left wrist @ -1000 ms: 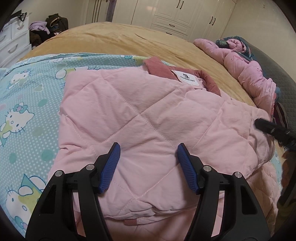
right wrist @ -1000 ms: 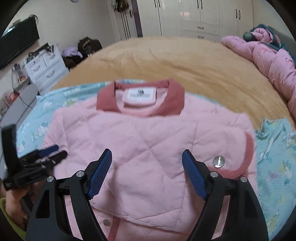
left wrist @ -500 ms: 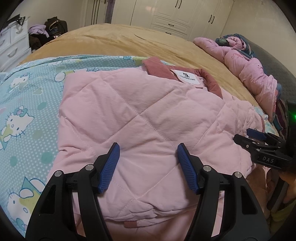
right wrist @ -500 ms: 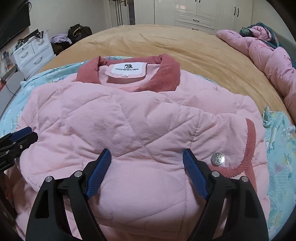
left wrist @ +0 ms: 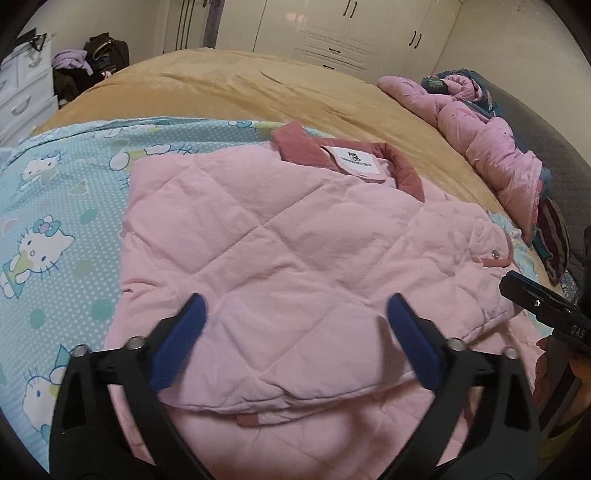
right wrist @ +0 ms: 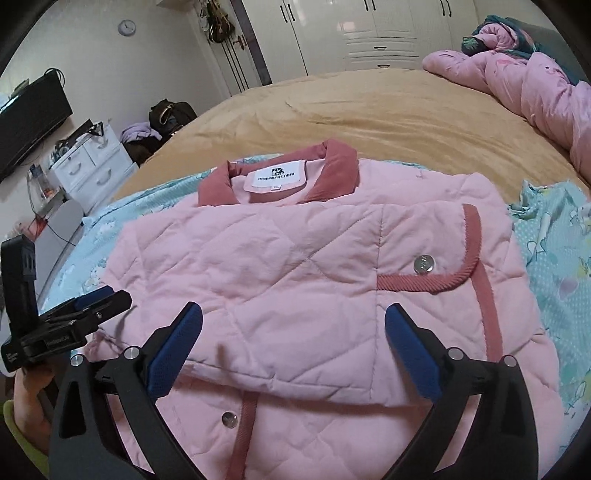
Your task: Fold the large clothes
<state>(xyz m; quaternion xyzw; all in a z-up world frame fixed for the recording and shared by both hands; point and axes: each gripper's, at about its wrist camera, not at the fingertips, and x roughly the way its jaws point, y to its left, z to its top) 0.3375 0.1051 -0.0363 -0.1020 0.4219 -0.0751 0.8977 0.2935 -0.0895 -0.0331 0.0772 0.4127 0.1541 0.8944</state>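
A pink quilted jacket [left wrist: 295, 251] with a dark pink collar and white label lies folded on a Hello Kitty sheet; it also shows in the right wrist view [right wrist: 295, 266]. Its sides are folded inward, and a pocket flap with a snap button [right wrist: 424, 264] lies on top. My left gripper [left wrist: 295, 332] is open and empty above the jacket's near left part. My right gripper [right wrist: 293, 339] is open and empty above the jacket's near edge. The left gripper also shows at the left of the right wrist view [right wrist: 92, 306], and the right gripper shows at the right edge of the left wrist view [left wrist: 543, 306].
The light blue Hello Kitty sheet [left wrist: 55, 229] covers the near part of a bed with a tan blanket [right wrist: 369, 118]. A pink duvet [right wrist: 535, 81] is heaped at the far right. White drawers [right wrist: 88, 170] and wardrobes [left wrist: 351, 33] stand beyond the bed.
Both grippers have pulled back and lifted a little from the jacket. The right gripper has drawn away to the right edge of the left wrist view. The jacket stays folded.
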